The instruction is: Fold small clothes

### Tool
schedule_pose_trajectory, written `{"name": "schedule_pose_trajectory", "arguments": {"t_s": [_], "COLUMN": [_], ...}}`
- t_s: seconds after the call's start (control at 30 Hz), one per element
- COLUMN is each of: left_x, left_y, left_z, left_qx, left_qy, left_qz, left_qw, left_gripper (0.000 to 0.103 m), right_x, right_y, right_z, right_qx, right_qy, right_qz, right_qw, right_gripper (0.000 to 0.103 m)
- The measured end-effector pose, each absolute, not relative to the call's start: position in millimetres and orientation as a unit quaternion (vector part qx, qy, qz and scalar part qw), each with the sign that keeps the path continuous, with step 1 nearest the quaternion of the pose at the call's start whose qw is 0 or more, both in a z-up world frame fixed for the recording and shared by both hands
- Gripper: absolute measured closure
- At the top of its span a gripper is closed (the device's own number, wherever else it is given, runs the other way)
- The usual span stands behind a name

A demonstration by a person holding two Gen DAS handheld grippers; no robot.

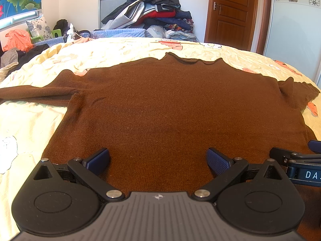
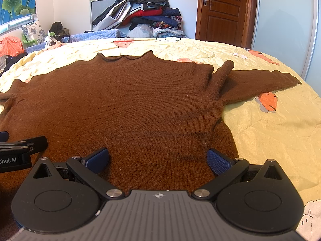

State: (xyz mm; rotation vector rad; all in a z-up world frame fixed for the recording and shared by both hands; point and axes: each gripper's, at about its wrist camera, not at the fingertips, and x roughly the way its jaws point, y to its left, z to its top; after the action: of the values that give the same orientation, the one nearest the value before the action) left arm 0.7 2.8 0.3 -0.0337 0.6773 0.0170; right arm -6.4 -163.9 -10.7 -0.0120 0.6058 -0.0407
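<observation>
Item: one dark brown knitted wool-like sweater (image 1: 164, 104), long-sleeved, with a short rolled collar (image 1: 190, 60)

Location: spread flat, front up, on the pale yellow quilted bedspread with orange cartoon prints (image 1: 120, 50); its body lies straight ahead of both my grippers, hem nearest me and passing under them, collar at the far end. One sleeve (image 1: 36, 94) runs out to the left of my left gripper (image 1: 158, 160); the other sleeve (image 2: 260, 80) runs out to the right of my right gripper (image 2: 158, 160), with a raised crease near the shoulder.

Gripper state: both released, blue ribbed pads (image 1: 98, 160) spread wide, nothing between them; they hover low over the hem end, side by side, near each other.

Handling, as I judge it: soft, limp, fairly thick knit; light to moderate weight; will drape and sag when lifted, stretch if pulled by one point. Not fragile, not slippery; the fuzzy surface should grip my pads well and drag a little on the bedspread.

Where to take hold: pinch both layers at an edge, not the open middle. Sleeve cuffs or shoulder seams for folding the sleeves in; the two hem corners, just outboard of each gripper, for the lengthwise fold
</observation>
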Motion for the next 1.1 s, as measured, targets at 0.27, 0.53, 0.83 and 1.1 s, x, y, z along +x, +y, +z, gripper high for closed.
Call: {"name": "schedule_pose_trajectory", "arguments": {"t_s": [0.27, 0.53, 0.83, 1.1], "left_x": [0.7, 0.7, 1.1, 1.8], "left_y": [3.0, 3.1, 0.7, -2.4], "left_z": [0.3, 0.3, 0.0, -0.3], "left_qx": [-0.017, -0.017, -0.01, -0.005], "left_qy": [0.332, 0.332, 0.335, 0.338], "left_qz": [0.008, 0.008, 0.01, 0.011], "left_qw": [0.943, 0.943, 0.942, 0.941], "left_gripper": [0.0, 0.0, 0.0, 0.0], "right_x": [-6.3, -6.3, -5.9, -6.4], "right_y": [-163.8, -163.7, -163.3, -162.2], "right_z": [-10.7, -10.7, -11.4, -12.3], "right_qx": [-0.006, -0.006, -0.007, -0.007], "right_qy": [0.298, 0.298, 0.298, 0.297], "right_qz": [-0.02, -0.02, -0.021, -0.021], "right_qw": [0.954, 0.954, 0.954, 0.954], "right_gripper": [0.0, 0.0, 0.0, 0.0]}}
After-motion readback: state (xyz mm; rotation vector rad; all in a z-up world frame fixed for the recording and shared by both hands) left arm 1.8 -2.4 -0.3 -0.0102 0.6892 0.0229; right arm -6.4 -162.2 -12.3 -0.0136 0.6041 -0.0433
